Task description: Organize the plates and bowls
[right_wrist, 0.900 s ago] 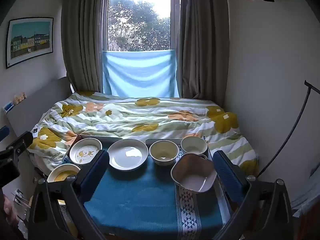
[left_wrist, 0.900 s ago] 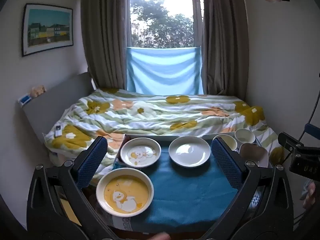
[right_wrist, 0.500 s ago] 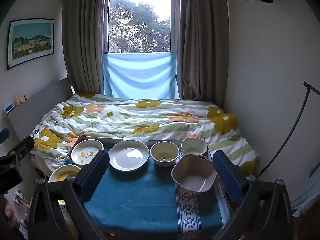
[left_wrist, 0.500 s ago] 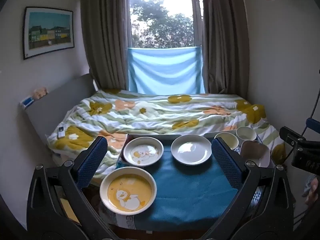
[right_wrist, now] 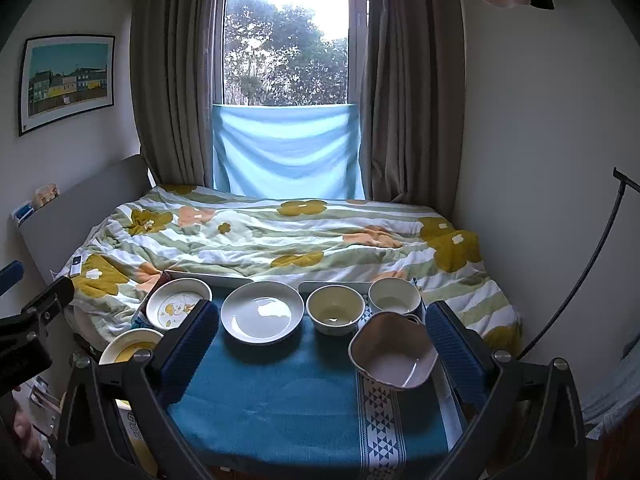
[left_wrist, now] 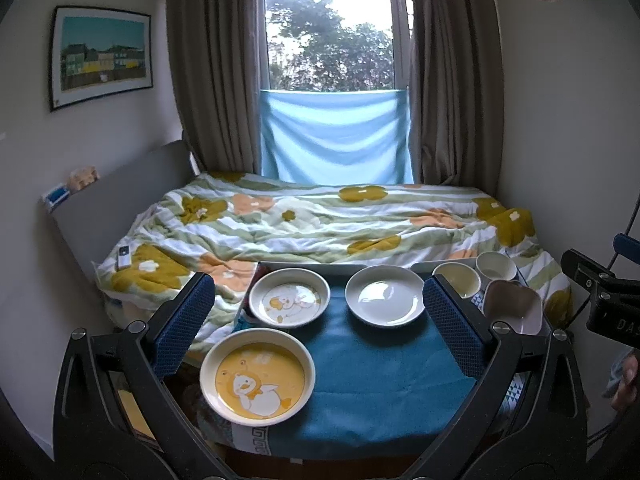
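Observation:
On a small table with a blue cloth [left_wrist: 372, 380] lie a yellow duck plate [left_wrist: 257, 377] at the front left, a white duck plate [left_wrist: 289, 298] behind it, and a plain white plate [left_wrist: 385, 295] at the middle back. To the right stand a cream bowl [right_wrist: 335, 309], a white bowl [right_wrist: 394, 297] and a wavy-rimmed bowl [right_wrist: 394, 355]. My left gripper [left_wrist: 318, 326] is open and empty above the table's left half. My right gripper [right_wrist: 322, 346] is open and empty above the right half.
A bed with a flowered quilt [left_wrist: 320, 228] lies right behind the table. A remote [left_wrist: 124, 256] lies on its left edge. Walls stand close on both sides, and a curtained window [left_wrist: 332, 60] is at the back. A dark stand pole [right_wrist: 584, 272] leans at the right.
Both views have shifted slightly: the table and dishes sit a little higher and farther in the left wrist view. No dish has moved on the table. Both grippers stay open.

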A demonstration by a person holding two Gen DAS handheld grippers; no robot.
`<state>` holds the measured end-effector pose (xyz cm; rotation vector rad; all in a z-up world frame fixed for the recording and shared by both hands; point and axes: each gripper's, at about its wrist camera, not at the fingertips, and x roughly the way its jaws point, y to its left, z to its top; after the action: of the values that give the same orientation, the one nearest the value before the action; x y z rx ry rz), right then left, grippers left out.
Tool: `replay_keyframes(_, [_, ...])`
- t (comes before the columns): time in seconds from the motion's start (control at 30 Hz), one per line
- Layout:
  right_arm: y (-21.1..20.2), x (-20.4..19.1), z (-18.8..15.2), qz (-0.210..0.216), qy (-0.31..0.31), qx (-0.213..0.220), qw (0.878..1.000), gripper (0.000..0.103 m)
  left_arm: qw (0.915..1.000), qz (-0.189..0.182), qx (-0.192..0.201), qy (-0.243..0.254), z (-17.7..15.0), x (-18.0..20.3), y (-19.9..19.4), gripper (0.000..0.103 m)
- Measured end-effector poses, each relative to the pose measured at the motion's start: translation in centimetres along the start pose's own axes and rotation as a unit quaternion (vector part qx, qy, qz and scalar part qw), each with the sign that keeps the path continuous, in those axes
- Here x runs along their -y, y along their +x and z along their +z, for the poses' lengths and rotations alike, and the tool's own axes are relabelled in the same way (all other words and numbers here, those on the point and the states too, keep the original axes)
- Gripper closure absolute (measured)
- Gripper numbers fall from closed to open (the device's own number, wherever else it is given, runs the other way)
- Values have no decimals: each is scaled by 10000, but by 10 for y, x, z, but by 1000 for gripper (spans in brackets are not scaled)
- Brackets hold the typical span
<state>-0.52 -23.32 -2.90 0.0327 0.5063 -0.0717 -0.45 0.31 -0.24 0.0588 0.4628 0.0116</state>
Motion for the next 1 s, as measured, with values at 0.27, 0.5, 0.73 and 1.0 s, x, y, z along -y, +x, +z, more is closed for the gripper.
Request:
replay_keyframes(0.27, [0, 0, 0, -8, -2, 17, 10000, 0, 10000, -2, 10, 22, 1, 0, 0, 0])
replay_keyframes(0.5, [1, 0, 1, 30, 4, 33, 10000, 0, 10000, 0, 0, 16, 2, 1, 0, 0])
replay_keyframes(0.73, [2, 0, -1, 45, 1, 39, 10000, 0, 10000, 5, 6, 15, 1, 1, 1, 0])
replay_keyframes(1.0, [5, -4, 2, 56, -20, 72, 10000, 0, 10000, -3, 5, 16, 1, -1, 1, 0])
